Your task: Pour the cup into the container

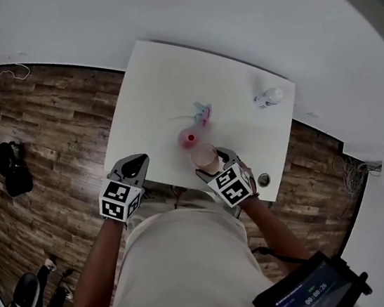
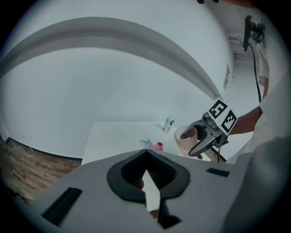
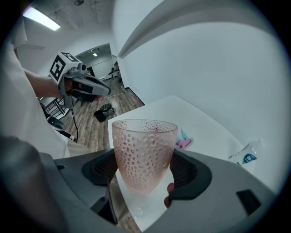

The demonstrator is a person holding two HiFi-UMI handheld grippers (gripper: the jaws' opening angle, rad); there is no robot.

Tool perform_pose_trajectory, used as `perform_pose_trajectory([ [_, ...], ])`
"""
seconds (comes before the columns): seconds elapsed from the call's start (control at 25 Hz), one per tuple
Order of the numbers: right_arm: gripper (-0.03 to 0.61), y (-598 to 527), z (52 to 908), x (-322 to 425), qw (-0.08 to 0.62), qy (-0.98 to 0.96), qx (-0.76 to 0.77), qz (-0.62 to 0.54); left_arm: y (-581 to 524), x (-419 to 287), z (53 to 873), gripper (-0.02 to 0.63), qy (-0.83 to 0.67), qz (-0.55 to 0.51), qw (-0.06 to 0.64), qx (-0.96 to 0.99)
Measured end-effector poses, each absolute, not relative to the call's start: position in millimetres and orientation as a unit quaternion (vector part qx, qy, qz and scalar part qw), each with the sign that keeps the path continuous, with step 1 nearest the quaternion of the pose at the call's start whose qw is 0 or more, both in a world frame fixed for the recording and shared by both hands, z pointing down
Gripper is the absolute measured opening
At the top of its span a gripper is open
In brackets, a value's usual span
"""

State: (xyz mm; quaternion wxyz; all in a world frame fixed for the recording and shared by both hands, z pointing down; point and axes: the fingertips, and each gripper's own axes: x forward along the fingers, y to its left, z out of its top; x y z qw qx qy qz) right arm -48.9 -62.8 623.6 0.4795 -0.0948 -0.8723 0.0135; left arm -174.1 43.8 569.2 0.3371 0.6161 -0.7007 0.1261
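Cup (image 3: 143,154), pink, with small dimples all over its wall, stands upright between the jaws of the right gripper (image 3: 144,166). The dark pads press on its two sides, so this gripper is clamped on the cup. In the head view the cup (image 1: 205,159) is over the near edge of the tabletop (image 1: 168,82); whether its base touches the surface I cannot tell.

Around the tabletop lies a wooden floor (image 1: 53,126) with a black bag (image 1: 13,167) on it, well apart from everything else. The tabletop is white and mostly bare. The person (image 1: 187,270) stands at its near side, in a light top, with one gripper in each hand.

The right gripper (image 1: 210,159) points down at the tabletop. The left gripper (image 1: 135,163) is at the near left corner of the tabletop, well apart from the cup. Its own view shows the left gripper (image 2: 146,153) with the jaws together and nothing between them. From that view the cup (image 2: 185,139) shows something dark inside.

The container (image 1: 189,140) is pink and round, with a red opening that faces up. It stands on the tabletop just beyond the cup, close to it but not touching. Behind the container lies a pink and blue object (image 1: 203,113); what it is I cannot make out. A white bottle (image 1: 269,96) lies on its side near the far right corner. A small dark round object (image 1: 264,179) sits at the near right edge.
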Motion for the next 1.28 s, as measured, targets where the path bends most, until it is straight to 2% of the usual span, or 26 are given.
perform_pose_trajectory([
  [1.28,0.359,-64,628,-59,0.541,-0.834,-0.105,0.010,56,-181,576,0.011,-0.699,0.122,0.345,0.615],
])
